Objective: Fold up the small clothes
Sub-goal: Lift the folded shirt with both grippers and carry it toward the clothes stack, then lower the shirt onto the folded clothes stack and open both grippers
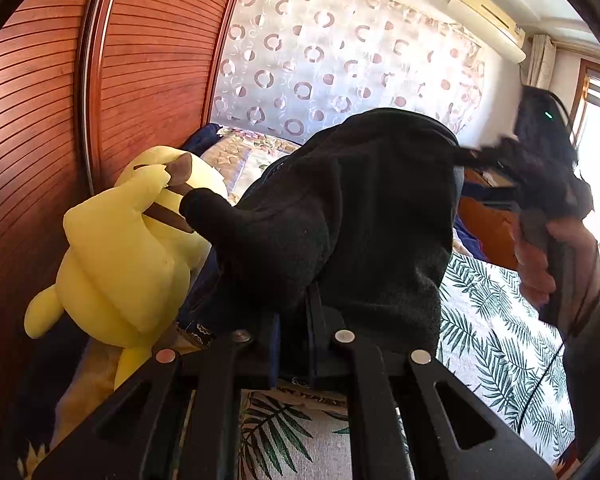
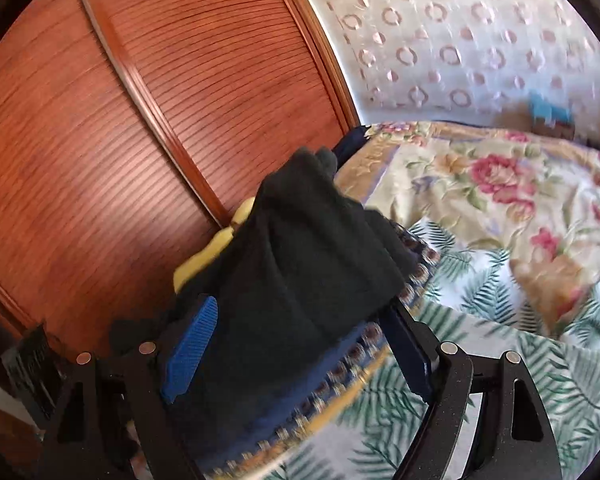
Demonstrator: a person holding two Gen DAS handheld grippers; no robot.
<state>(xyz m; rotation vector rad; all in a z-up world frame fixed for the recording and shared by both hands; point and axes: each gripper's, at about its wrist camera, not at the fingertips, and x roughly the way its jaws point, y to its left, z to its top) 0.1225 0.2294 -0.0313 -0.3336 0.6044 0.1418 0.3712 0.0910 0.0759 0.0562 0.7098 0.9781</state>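
Mid-lift: left gripper (image 1: 296, 344) fingers clamped on black fleece garment (image 1: 356, 216); right gripper (image 2: 300, 344) fingers spread (fleece between, seemingly unpinched). Next: lay flat on leaf-print bedsheet (image 1: 496, 320).

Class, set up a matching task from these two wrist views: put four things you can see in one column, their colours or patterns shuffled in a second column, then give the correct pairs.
Things
1. plush toy
2. garment
3. wardrobe door
4. bedsheet

Descriptions
A. reddish-brown, ribbed
B. white with green leaves
C. yellow
D. black

Pairs: 1-C, 2-D, 3-A, 4-B
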